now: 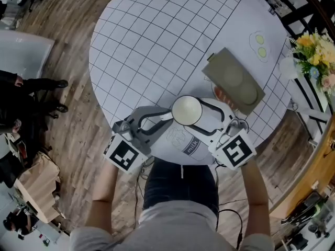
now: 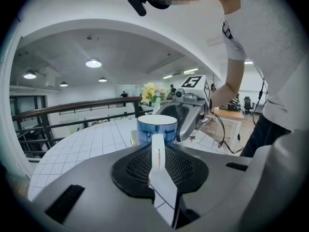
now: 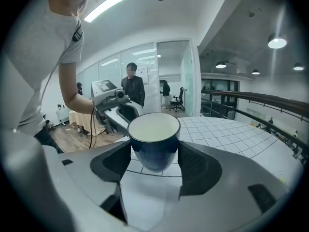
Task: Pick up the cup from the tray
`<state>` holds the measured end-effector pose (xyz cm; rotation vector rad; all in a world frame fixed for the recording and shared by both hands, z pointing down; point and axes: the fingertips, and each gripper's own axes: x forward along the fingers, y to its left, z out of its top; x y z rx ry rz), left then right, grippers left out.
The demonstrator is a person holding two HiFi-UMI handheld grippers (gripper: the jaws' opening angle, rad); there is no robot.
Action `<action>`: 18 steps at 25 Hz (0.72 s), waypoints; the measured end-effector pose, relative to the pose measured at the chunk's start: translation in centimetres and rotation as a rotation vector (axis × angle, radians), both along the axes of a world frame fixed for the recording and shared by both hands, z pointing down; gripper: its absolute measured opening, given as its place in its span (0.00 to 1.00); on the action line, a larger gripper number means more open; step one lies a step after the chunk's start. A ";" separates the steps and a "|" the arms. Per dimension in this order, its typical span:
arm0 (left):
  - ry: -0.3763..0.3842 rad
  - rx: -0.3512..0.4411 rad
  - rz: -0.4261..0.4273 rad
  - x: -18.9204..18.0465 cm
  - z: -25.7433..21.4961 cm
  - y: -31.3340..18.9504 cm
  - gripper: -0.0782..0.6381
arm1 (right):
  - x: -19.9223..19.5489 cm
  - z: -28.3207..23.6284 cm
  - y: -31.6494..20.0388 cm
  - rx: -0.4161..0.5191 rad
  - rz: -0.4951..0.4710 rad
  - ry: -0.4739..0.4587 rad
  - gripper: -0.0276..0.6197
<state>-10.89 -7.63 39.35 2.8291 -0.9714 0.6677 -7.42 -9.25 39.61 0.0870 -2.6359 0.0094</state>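
- the right gripper [image 3: 155, 156] has its fingers clenched on the cup [image 1: 187, 110], one pad on each side of the dark blue wall, the white inside facing up.
- the cup is off the tray [image 1: 225, 67]; it sits in the fingers over the near part of the bench [image 1: 157, 35], close to the rounded edge in front of the person.
- in the right gripper view, grid cloth shows under the cup's rounded base; whether the base touches the cloth cannot be told.
- the left gripper [image 2: 155, 146] has its fingers drawn together, only a thin slit between the pads, grasping nothing.
- its tips point at the cup from the left and stop just short of the wall.
- the two grippers face each other across the cup, both bodies hanging past the bench's near edge.
- the tray lies slantwise toward the bench's right edge, its near corner close to the right gripper, its top bare.
- grid cloth runs wide to the left of the cup and beyond it.
- flowers [image 1: 314, 48] stand past the right edge, beside a dark railing [image 1: 309, 9].
- the floor on the left is wood planks.
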 end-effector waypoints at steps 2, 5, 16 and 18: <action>-0.005 0.003 -0.002 -1.0 0.8 0.0 0.20 | -1.1 1.0 0.0 -0.008 0.000 0.001 0.47; -0.022 -0.017 -0.010 -2.7 2.9 0.0 0.20 | -2.9 3.0 0.0 -0.026 -0.007 -0.006 0.47; -0.009 -0.101 -0.067 -3.0 9.5 0.9 0.20 | -3.5 9.4 0.7 -0.072 -0.013 0.072 0.47; 0.002 -0.112 -0.063 -2.8 10.2 1.0 0.20 | -3.2 10.0 0.7 -0.068 -0.023 0.104 0.47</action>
